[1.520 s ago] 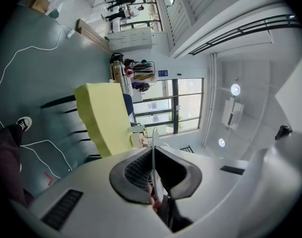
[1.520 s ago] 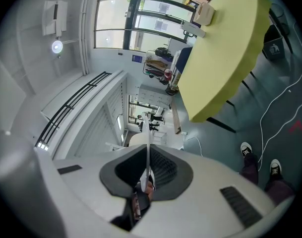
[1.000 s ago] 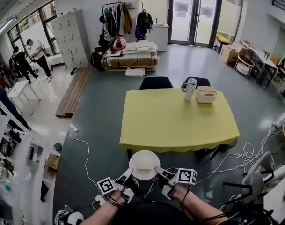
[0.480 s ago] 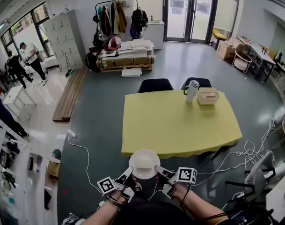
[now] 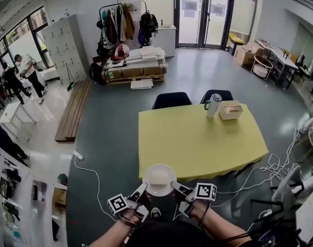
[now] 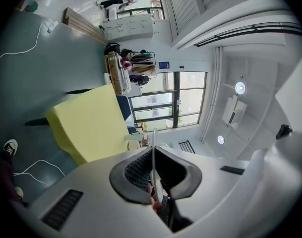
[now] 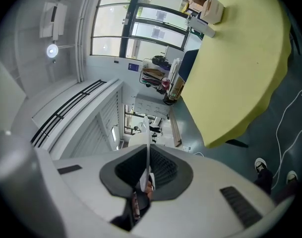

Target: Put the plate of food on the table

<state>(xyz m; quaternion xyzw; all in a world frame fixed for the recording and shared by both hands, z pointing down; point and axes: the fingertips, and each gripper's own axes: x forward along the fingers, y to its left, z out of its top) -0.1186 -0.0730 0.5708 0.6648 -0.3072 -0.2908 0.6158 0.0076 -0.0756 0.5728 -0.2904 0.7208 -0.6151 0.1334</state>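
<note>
Looking down in the head view: a yellow-covered table (image 5: 207,148) stands on a grey-green floor (image 5: 115,133). Two dark chairs (image 5: 170,100) are at its far side, and a tumbler (image 5: 213,105) and a small box (image 5: 231,109) stand near its far right corner. Beyond are a pallet (image 5: 135,68) stacked with boards, a coat rack (image 5: 117,22) and glazed doors (image 5: 197,14). White cables (image 5: 89,171) trail over the floor.

The plate (image 5: 151,173) is white and round, with a pale portion of food (image 5: 159,179) at its centre. It is at the table's near edge, between my left gripper (image 5: 140,191) and my right gripper (image 5: 175,186), one on each side of its rim. Whether it touches the table top, I cannot tell.

Left gripper view: my jaws are nearly together, pinching the thin white rim, which shows edge-on. The yellow table lies ahead to the left.

Right gripper view: my jaws are likewise clamped on the rim, edge-on between them. The table fills the upper right, with box and tumbler at its far end.
</note>
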